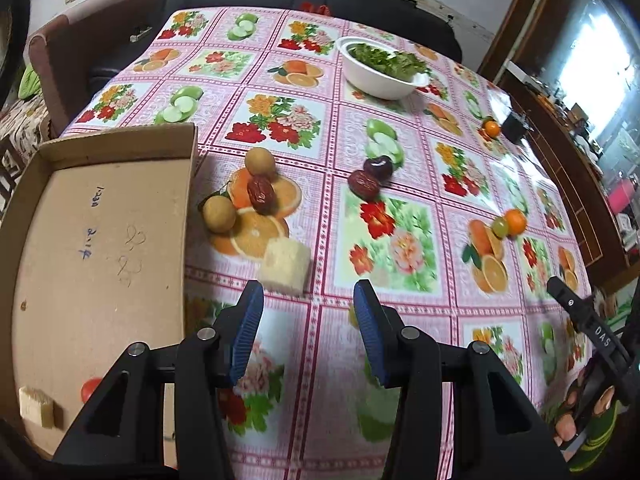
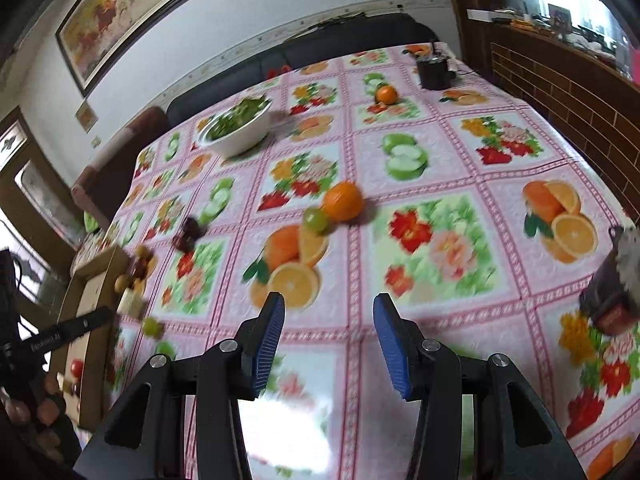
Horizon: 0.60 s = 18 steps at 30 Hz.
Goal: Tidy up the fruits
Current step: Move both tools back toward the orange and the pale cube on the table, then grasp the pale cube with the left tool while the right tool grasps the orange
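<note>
- We hold our left gripper [image 1: 308,320] with jaws apart and nothing between them, above the table's [image 1: 400,240] near edge.
- Our right gripper [image 2: 328,334] is likewise parted and empty.
- A cardboard tray [image 1: 100,240] sits at the table's left edge; a pale cube [image 1: 36,406] and a red fruit [image 1: 91,387] lie inside.
- Just beside the tray's right wall lie two tan round fruits [image 1: 219,212], a red date [image 1: 261,194] and a pale chunk [image 1: 285,266].
- Toward the right edge, an orange [image 2: 343,201] touches a green grape [image 2: 316,220].
</note>
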Available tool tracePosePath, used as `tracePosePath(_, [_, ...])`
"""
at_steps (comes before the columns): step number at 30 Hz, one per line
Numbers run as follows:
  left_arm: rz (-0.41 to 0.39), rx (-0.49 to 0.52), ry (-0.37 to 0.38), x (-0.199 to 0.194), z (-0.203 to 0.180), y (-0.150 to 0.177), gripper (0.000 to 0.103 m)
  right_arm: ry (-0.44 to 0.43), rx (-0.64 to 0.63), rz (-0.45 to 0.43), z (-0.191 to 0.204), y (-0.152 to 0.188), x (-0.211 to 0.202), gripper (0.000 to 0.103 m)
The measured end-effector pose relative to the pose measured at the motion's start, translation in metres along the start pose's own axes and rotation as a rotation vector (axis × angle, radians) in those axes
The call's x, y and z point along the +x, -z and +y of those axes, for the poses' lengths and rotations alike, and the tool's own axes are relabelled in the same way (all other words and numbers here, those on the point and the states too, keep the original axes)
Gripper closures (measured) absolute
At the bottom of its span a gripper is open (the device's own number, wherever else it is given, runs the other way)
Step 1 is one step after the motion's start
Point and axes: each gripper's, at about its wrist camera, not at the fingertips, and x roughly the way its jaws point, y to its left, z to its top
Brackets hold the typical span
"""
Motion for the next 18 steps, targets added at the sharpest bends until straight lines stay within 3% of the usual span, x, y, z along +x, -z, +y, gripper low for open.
tracePosePath(13, [0.047, -0.029, -0.051, 0.040, 0.004, -0.016, 0.058, 0.038, 0.047, 0.027, -0.012, -0.049, 0.059, 0.053])
tracePosePath(18, [0.028, -0.024, -0.077, 0.044, 0.002, -0.018, 0.058, 0.050, 0.044, 0.028, -0.007, -0.061, 0.077, 0.053])
